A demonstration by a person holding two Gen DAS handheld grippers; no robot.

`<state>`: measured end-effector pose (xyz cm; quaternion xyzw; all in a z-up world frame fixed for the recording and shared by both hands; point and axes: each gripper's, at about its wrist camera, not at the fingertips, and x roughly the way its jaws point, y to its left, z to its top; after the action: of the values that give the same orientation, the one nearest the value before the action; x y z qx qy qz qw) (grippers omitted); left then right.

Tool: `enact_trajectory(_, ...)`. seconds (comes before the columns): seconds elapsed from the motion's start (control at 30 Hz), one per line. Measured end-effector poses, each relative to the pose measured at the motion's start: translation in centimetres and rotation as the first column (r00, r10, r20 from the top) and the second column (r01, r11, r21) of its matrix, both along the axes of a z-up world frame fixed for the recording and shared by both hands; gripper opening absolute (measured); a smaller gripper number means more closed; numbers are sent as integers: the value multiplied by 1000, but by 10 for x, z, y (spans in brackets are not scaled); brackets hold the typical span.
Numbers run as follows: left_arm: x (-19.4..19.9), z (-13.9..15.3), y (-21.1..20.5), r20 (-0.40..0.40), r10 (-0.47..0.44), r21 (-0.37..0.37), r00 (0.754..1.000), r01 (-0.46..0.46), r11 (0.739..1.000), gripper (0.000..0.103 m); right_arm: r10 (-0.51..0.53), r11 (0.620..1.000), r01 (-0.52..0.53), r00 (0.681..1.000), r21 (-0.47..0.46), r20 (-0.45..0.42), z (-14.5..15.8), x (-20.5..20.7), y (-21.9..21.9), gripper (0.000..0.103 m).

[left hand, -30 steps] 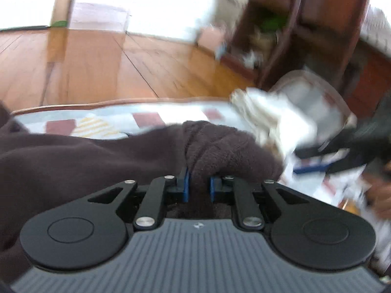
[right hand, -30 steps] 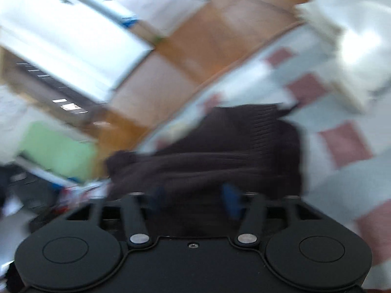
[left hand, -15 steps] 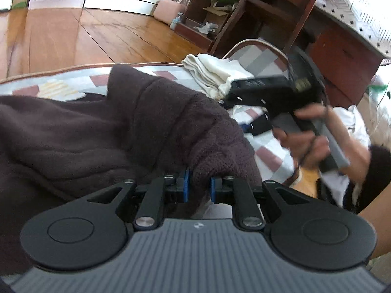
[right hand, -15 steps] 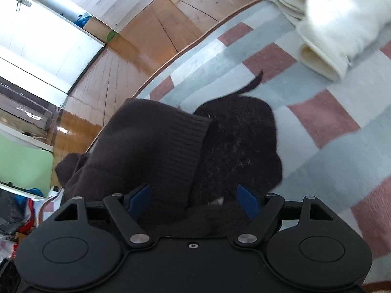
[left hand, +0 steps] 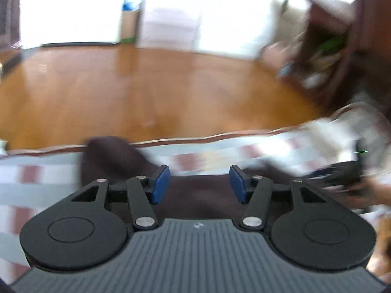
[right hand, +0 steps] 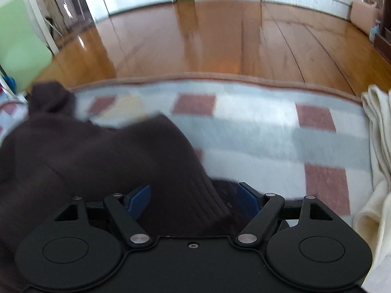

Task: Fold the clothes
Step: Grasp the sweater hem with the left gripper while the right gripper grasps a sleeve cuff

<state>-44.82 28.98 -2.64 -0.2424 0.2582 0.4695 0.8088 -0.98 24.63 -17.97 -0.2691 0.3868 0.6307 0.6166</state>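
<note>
Left wrist view, blurred: left gripper (left hand: 199,183) has its blue pads (left hand: 160,185) spread wide, nothing pinched between them. The dark brown sweater (left hand: 195,195) lies just below and ahead of the fingers on the checked rug (left hand: 36,178); wooden floor (left hand: 146,92) beyond.

Right wrist view: right gripper (right hand: 194,199) also spread apart; a ribbed fold of the sweater (right hand: 97,156) sits loose between the pads, not clamped. A folded cream garment (right hand: 376,146) lies on the rug (right hand: 256,127) at right, well apart.
</note>
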Motion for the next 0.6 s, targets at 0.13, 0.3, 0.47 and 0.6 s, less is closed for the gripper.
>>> enact_trajectory(0.13,-21,-40,47,-111,35,-95,993,-45,994,53,25,999,-25,1000,31,13,-19,-10,-6,45)
enact_trajectory(0.3,-56,-74,49,-52,113,-134,992,-119,984,53,43,985,-70,984,154,173,13,-29,-11,7)
enact_trajectory(0.47,-66,-74,45,-93,129,-150,987,-142,978,53,-195,939,65,909,337,369,104,21,-9,6)
enact_trajectory(0.6,-50,-54,51,-321,31,-129,947,-76,989,53,-400,876,211,822,435,407,173,72,-12,6)
